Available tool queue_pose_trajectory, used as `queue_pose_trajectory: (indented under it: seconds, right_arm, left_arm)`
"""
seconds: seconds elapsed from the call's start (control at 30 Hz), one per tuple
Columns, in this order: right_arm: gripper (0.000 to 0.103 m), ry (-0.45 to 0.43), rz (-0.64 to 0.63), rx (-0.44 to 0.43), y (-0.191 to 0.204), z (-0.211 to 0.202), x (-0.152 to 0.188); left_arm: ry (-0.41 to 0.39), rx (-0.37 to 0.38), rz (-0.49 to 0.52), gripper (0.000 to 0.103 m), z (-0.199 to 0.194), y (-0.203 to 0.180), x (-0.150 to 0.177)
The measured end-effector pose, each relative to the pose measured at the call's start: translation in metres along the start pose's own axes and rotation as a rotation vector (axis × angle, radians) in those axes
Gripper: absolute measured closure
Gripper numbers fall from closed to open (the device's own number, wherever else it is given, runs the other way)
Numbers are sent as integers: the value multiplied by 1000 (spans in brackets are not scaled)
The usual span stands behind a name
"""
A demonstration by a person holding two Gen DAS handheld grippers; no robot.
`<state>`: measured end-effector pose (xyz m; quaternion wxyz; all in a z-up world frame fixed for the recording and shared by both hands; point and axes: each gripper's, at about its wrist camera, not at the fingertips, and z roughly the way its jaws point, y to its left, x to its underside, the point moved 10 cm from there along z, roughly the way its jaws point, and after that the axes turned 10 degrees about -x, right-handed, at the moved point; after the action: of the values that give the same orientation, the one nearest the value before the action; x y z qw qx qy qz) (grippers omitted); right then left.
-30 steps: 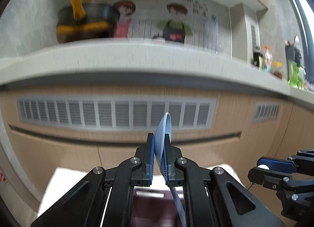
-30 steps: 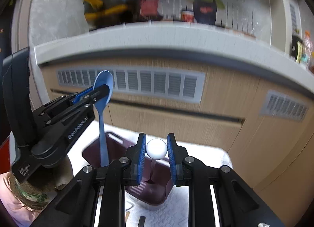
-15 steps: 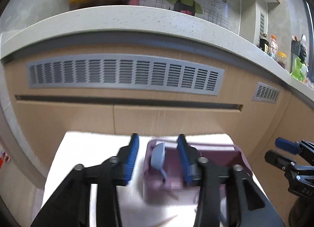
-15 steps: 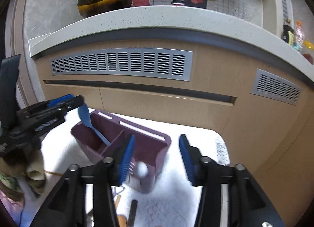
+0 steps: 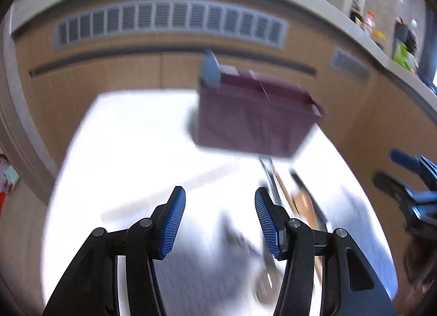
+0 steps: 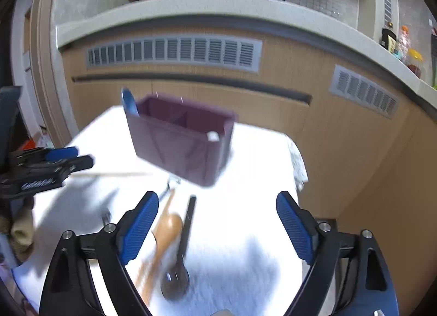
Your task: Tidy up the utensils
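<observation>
Claws (image 5: 220, 220) (image 6: 217, 224) opening, empty (ribbed blue pads (image 6: 139, 230)); boxy maroon caddy (image 6: 177, 146).

Motion blur is smearing the utensils (image 5: 297, 206) lying below the purple caddy (image 5: 251, 122) in the left wrist view; the blue spoon (image 6: 128, 103) is showing only its bowl, its handle hiding inside

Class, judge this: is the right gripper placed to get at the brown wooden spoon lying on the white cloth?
Probably yes: the right gripper is empty, its jaws opening, and the brown wooden spoon lies uncovered just ahead, beside a dark spoon.
</observation>
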<state>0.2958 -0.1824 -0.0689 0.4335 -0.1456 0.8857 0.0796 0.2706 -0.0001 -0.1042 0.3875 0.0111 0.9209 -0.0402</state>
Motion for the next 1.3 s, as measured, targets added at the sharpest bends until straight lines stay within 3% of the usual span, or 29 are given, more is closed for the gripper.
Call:
queue_pose_trajectory:
  seconds: [0.07,0.23,0.4,0.53,0.6,0.7,0.8,0.93,1.17,1.2,1.23,1.27,1.3]
  right_arm:
    - [17,34,14,23,-4,1,22]
    - [17,83,100,64,-20,2,60]
    - [4,53,156,113,-27,-8,76]
    - [4,31,148,144,-30,-14,80]
    - [3,29,150,152,-31,-15,82]
    - [3,35,163,136,-31,-13,87]
    - [3,61,172,108,-27,-8,92]
    - [1,75,162,77,-20,-5,94]
    - [1,77,141,-38,5,2,74]
    - [8,76,135,-48,8,5,68]
    - [31,71,120,-55,12,9,61]
    - [45,79,97,-64,17,13,55]
    - [70,103,69,-84,25,21,49]
  left_arm:
    - [25,45,29,49,-11,-13,33]
    - [48,52,70,49,-27,-36,79]
    - [81,7,93,49,-18,-45,84]
    - [137,-23,101,50,-2,-49,87]
    - [128,-35,102,51,-2,-50,85]
    - [114,-73,105,69,1,-47,80]
    - [74,-89,100,69,-4,-41,73]
    - [-54,-132,106,69,-34,-29,45]
    - [-214,-148,63,69,-80,-5,-6]
    - [-227,-150,57,69,-82,-2,-11]
    - [-236,-153,50,70,-83,1,-15]
    - [-239,-152,41,70,-83,4,-17]
    - [-237,-146,31,70,-82,7,-19]
